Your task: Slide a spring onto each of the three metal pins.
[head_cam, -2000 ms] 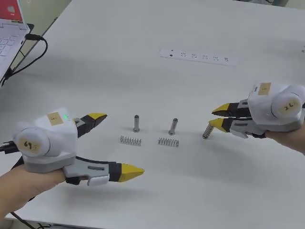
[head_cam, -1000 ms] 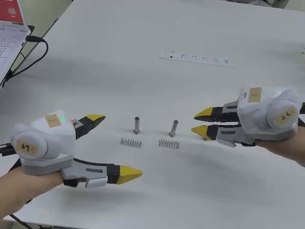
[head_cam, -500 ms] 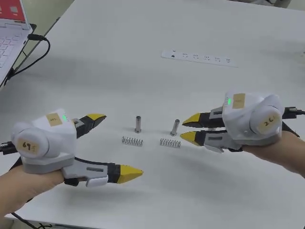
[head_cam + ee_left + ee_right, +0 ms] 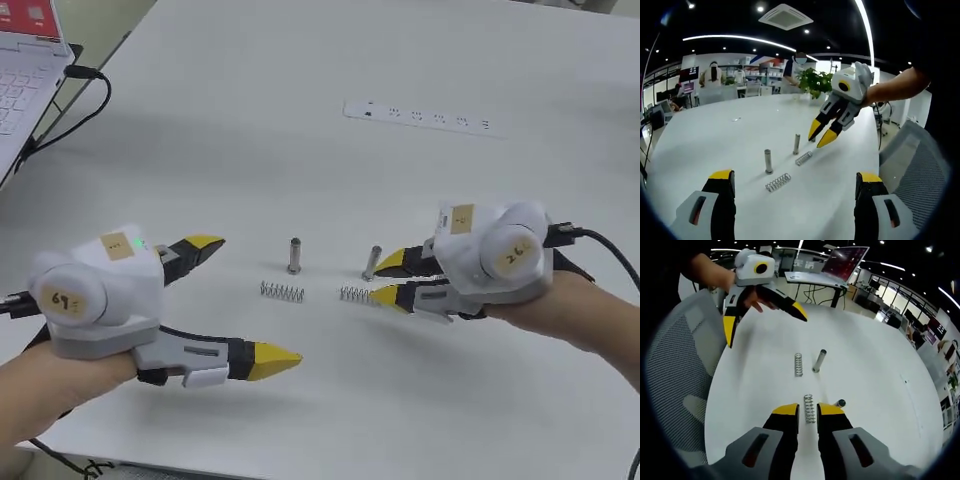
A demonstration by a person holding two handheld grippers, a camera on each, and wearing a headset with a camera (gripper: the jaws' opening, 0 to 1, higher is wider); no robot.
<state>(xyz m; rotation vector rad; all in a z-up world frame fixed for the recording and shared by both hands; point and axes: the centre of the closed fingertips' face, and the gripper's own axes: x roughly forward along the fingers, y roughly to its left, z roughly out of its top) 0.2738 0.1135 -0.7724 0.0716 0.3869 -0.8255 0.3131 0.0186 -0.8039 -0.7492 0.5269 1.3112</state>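
Handwritten "69" on a round sticker (image 4: 62,301) behind the jaws of the left gripper (image 4: 245,300); "26" likewise on the right gripper (image 4: 382,280). Tan top labels (image 4: 116,246) illegible.

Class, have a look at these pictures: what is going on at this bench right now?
A person holds a gripper in each hand over a white table. The right gripper has its jaws narrowly apart on either side of a loose spring, apparently not yet pinching it. Just beside it a bare first pin stands upright. The left gripper hangs wide open nearer the person, holding nothing. A second spring lies flat in front of a second pin, also upright and bare.
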